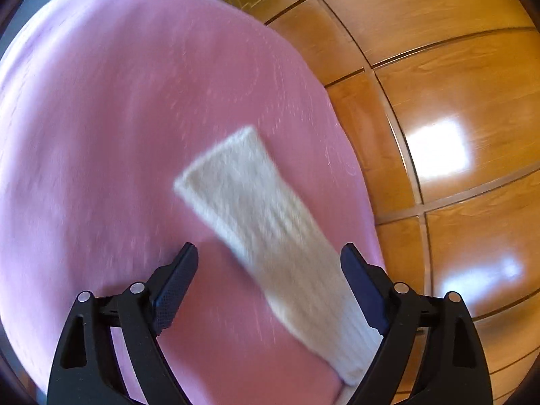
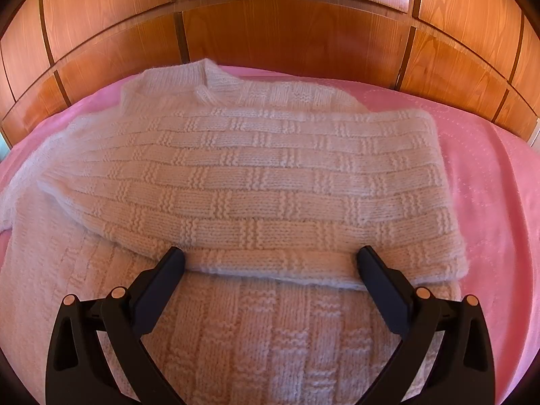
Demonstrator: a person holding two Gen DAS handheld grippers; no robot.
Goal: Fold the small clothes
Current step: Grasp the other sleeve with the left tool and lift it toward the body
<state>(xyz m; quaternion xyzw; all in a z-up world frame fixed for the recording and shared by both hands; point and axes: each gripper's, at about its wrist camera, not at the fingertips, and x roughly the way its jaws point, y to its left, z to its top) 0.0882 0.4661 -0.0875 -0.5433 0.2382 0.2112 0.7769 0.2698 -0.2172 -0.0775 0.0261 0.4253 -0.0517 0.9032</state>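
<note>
My left hand-held gripper gapes wide beside the sleeve, my right hand-held gripper wide over the sweater's fold, ready to flatten it.

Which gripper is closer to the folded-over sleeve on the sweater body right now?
Right. The right gripper sits open at the folded sleeve's near edge, fingertips either side of it. The left gripper is open over the pink blanket, with a white knit strip between its fingers.
</note>
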